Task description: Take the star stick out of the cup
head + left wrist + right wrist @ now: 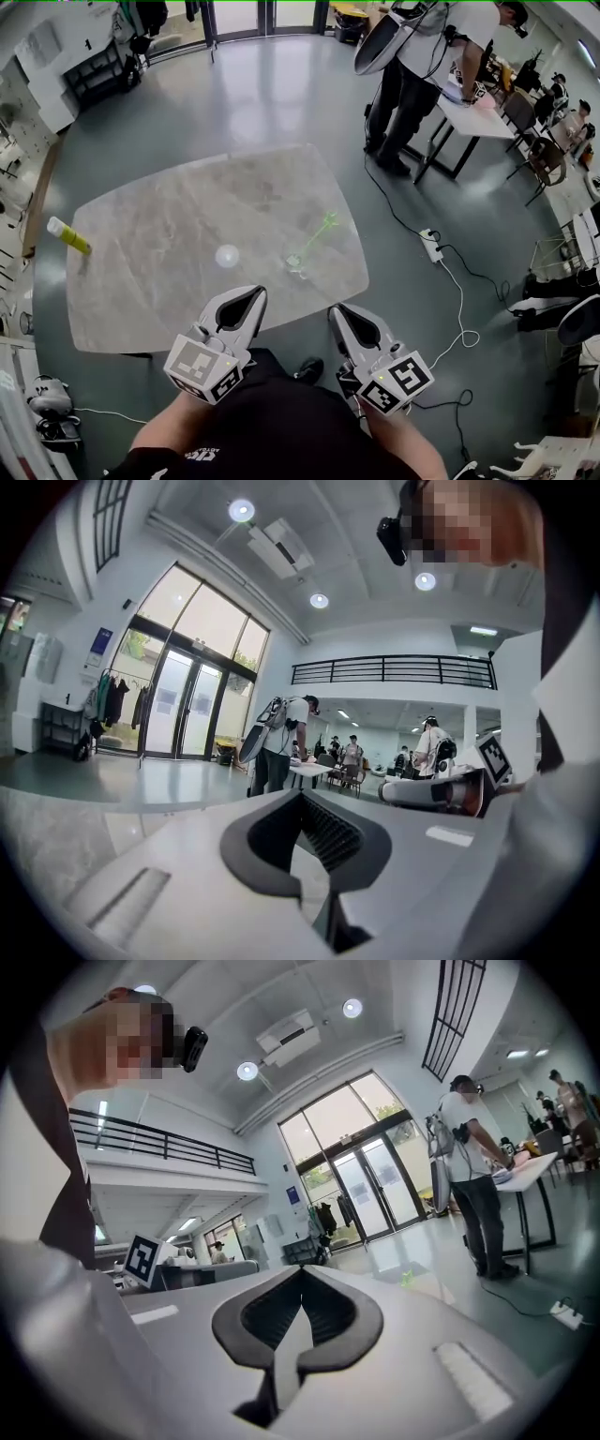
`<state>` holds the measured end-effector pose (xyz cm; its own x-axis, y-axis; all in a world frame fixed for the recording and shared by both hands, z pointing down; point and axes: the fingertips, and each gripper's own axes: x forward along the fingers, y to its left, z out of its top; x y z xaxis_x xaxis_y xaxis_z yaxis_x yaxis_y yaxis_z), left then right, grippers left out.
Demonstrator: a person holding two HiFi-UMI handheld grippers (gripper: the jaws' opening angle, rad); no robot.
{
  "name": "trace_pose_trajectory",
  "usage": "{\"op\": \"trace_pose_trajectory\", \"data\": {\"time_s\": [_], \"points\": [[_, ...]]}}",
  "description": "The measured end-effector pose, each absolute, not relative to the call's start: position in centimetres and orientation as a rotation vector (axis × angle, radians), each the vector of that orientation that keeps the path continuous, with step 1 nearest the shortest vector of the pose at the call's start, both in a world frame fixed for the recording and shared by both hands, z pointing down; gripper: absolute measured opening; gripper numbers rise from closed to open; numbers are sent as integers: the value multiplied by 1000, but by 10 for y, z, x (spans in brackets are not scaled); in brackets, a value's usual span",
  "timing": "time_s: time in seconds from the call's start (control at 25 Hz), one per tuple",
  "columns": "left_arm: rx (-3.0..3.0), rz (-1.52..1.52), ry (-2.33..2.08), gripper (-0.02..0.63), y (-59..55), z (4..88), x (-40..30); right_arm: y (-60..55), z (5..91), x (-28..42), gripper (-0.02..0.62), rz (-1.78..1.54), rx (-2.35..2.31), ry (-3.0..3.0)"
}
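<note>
A clear cup (pixel 296 263) stands on the marble table (pixel 169 225), near its front right edge. A green star stick (pixel 319 234) leans out of the cup toward the far right. My left gripper (pixel 257 293) hovers at the table's front edge, left of the cup, shut and empty. My right gripper (pixel 337 312) is just off the table's front right corner, below the cup, also shut with nothing in it. The left gripper view shows the jaws (pixel 300 796) meeting at the tips. In the right gripper view the star (pixel 407 1279) shows small and far beyond the closed tips (pixel 302 1269).
A white round object (pixel 227 255) lies on the table left of the cup. A yellow-green bottle (pixel 67 234) lies at the table's left edge. A power strip (pixel 432 246) with cables is on the floor at right. A person (pixel 422 56) stands at another table behind.
</note>
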<state>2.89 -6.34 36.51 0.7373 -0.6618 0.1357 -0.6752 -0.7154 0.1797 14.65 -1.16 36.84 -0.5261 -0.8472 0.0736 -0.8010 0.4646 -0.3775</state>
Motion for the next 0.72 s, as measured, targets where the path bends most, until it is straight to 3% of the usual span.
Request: {"op": "trace_pose_trajectory", "data": {"time_s": [0.28, 0.72], "points": [[2728, 91, -1136, -3, -99, 366, 24, -61, 376, 135, 17, -587, -1386, 2652], [2699, 56, -1099, -3, -152, 381, 6, -120, 395, 126, 76, -631, -1462, 2652]]}}
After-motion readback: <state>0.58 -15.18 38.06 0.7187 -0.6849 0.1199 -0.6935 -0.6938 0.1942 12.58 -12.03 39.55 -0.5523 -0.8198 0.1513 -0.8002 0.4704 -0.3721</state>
